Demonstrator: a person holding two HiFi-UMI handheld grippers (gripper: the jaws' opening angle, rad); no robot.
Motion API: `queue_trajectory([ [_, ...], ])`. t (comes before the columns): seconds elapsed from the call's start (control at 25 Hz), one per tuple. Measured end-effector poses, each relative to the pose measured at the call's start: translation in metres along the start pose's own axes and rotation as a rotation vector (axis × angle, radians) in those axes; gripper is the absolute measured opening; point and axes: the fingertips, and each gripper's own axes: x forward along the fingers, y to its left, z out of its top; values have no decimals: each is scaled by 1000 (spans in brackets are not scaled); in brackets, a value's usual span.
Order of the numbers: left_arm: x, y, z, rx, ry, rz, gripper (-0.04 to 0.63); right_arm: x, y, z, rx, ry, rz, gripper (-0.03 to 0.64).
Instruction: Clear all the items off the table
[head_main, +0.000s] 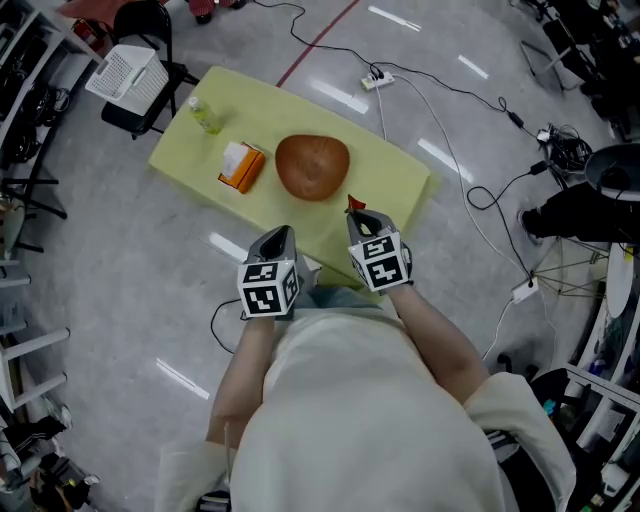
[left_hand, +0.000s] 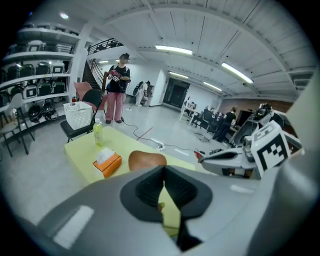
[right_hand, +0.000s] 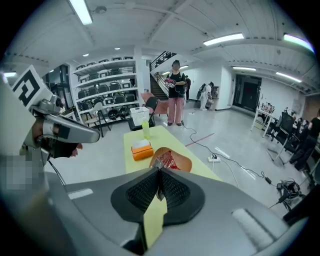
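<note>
Yellow-green desk (head_main: 400, 175) carries brown wooden bowl (head_main: 312, 166), orange tissue box (head_main: 241, 166) and green plastic bottle (head_main: 206, 115). Right tongs (head_main: 357, 213) pinch red crinkly wrapper (right_hand: 166, 160) at bowl's 4 o'clock. Left tongs (head_main: 286, 233) closed, empty. Step, likely: wrapper removal. Next: carry clear, release off-desk.

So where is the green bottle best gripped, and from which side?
Probably mid-body on the green bottle, coming level from the person's side: it stands upright, slim and round, and the tissue box sits apart from it.
</note>
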Motion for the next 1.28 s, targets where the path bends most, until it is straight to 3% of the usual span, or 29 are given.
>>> queue_trajectory([
  [0.6, -29, 21, 20, -32, -69, 119, 9, -7, 26, 42, -72, -88, 131, 15],
  [0.96, -46, 61, 19, -86, -93, 178, 9, 5, 64, 63, -136, -97, 205, 15],
  [1.28, -56, 122, 32, -115, -111, 202, 9, 35, 108, 103, -180, -105, 237, 15],
])
